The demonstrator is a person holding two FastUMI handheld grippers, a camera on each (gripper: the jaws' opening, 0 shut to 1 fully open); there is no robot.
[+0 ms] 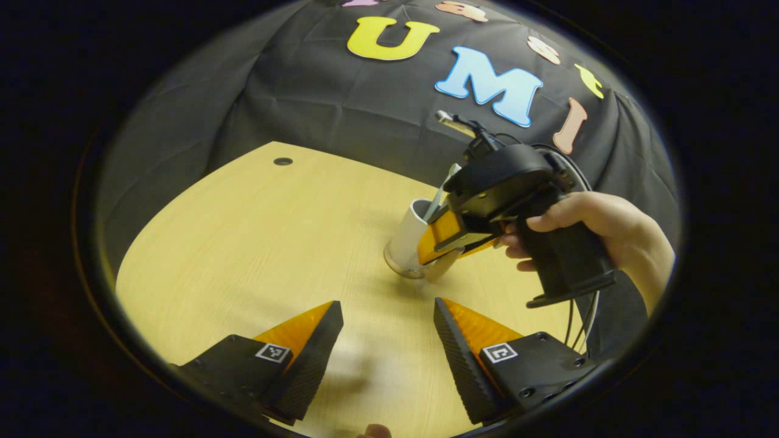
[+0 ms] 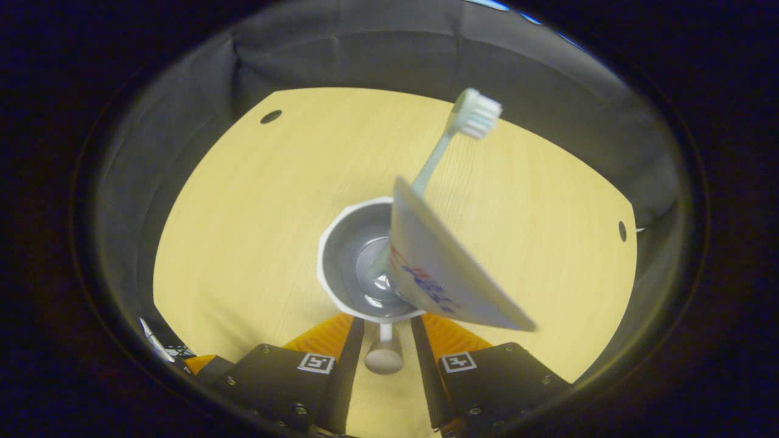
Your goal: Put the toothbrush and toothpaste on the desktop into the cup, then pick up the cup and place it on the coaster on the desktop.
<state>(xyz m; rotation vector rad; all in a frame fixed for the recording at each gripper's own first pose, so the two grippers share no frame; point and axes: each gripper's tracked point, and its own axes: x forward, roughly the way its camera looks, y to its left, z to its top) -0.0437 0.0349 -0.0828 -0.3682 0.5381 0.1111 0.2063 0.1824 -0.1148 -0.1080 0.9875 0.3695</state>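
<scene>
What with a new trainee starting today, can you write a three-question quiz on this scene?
1. True or false: the toothbrush and the toothpaste both stand in the cup, with the bristles up.
2. The left gripper is: A) open and holding nothing, B) shut on the coaster, C) shut on a sponge.
3. Fill in: the cup's handle lies between the fingers of the ___ gripper.
Key: 1 true; 2 A; 3 right.
</scene>
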